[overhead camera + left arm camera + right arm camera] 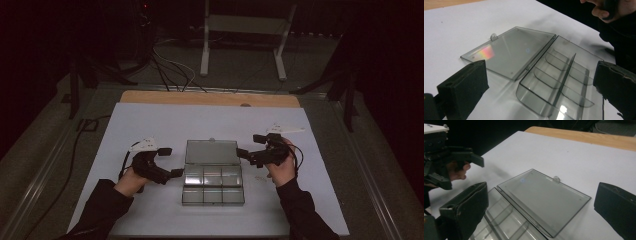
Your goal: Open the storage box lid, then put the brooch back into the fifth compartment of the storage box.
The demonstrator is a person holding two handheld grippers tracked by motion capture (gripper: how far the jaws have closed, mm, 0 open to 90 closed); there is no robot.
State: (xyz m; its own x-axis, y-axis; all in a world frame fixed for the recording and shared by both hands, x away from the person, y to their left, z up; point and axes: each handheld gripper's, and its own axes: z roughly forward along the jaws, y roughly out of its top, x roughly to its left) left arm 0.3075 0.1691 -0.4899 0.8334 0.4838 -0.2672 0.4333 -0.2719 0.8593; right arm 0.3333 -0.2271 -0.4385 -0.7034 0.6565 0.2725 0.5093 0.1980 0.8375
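On the white table [150, 125] in this dim room, the clear box [213, 185] lies flat between the left gripper [170, 162] and right gripper [248, 145], lid [211, 152] thrown back, both grippers' jaws wide and empty, seemingly leaving its compartments reachable.

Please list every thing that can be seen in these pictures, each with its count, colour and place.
Clear smoke-grey plastic compartment box: one, centre of sheet, open, compartments empty.
Its flat hinged lid: one, lying open on the far side.
White sheet: one, covers the table.
Light wooden table edge: one, far side.
White metal frame: one, on the floor behind.
Black cables: several, floor.
Left gripper: black, open, left of box.
Right gripper: black, open, right of box.
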